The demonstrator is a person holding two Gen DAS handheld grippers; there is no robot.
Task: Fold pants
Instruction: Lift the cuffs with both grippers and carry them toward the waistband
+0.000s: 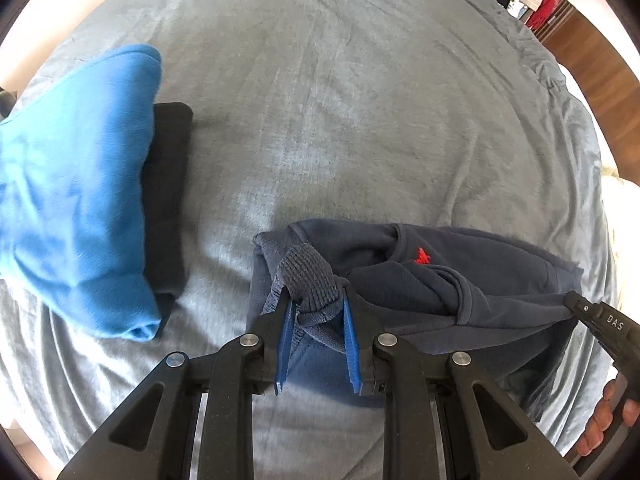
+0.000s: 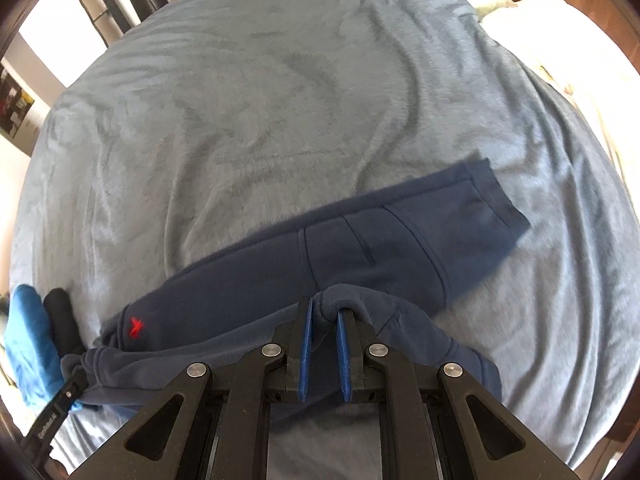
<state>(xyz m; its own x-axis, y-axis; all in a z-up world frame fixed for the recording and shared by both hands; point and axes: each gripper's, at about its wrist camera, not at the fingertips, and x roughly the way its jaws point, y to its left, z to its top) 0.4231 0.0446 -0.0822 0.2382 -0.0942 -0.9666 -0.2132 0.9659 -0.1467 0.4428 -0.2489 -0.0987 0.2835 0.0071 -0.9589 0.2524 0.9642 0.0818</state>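
Ribbed navy pants (image 1: 404,276) waistband on plush grey blanket (image 1: 340,100)

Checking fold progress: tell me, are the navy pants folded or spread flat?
Partly folded. The navy pants are doubled over on the bed, bunched fabric pinched by the left gripper and right gripper.

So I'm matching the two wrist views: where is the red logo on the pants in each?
Left wrist: the red logo sits right of centre, above the right gripper.
Right wrist: the logo is low on the left.
Shared landmark: the blue garment, at the left edge in both.
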